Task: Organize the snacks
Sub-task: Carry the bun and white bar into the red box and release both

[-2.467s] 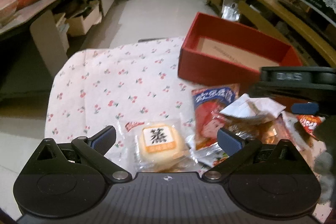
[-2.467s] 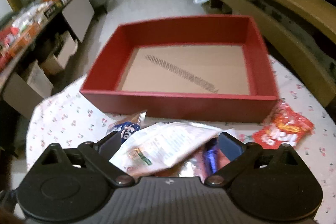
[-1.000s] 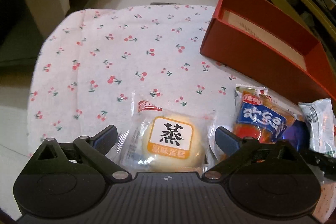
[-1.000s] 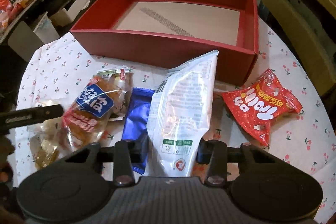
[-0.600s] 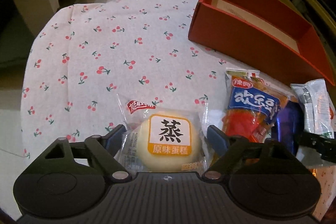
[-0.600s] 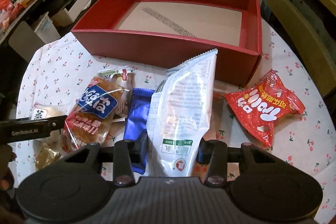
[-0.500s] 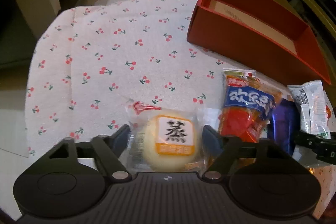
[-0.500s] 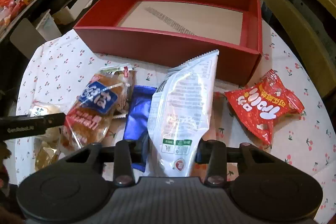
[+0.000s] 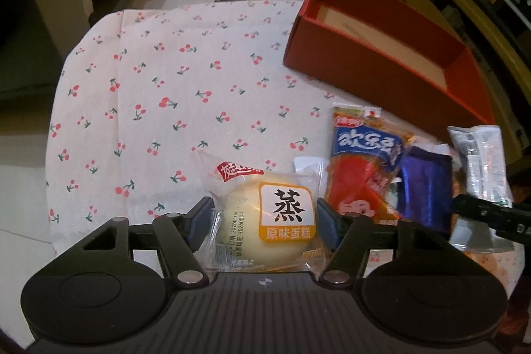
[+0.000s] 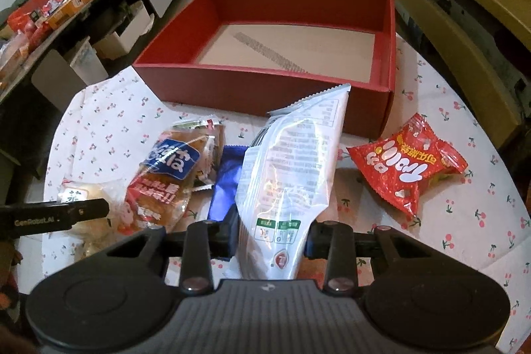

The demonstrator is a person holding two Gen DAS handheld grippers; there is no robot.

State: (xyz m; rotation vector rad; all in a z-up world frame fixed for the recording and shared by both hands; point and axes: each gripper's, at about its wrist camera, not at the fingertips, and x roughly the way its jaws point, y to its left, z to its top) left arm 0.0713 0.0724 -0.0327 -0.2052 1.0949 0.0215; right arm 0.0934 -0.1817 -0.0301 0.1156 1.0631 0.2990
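- Since the earlier frame, the left gripper [image 9: 265, 214] has narrowed its jaws onto the steamed cake packet [image 9: 268, 224], which now sits pinched between them.
- Jaws of the right gripper [image 10: 270, 238] have just been closing too, and clamp the lower end of the white snack bag [image 10: 292, 175].
- That bag's top points toward the red box [image 10: 265, 88], which stands at the tabletop's far side.
- Nearer than the box lie the bread packet [image 10: 176, 175], the blue wrapper [image 10: 225, 184] and the red candy bag [image 10: 408, 165], on the cherry-print cloth [image 9: 159, 95].
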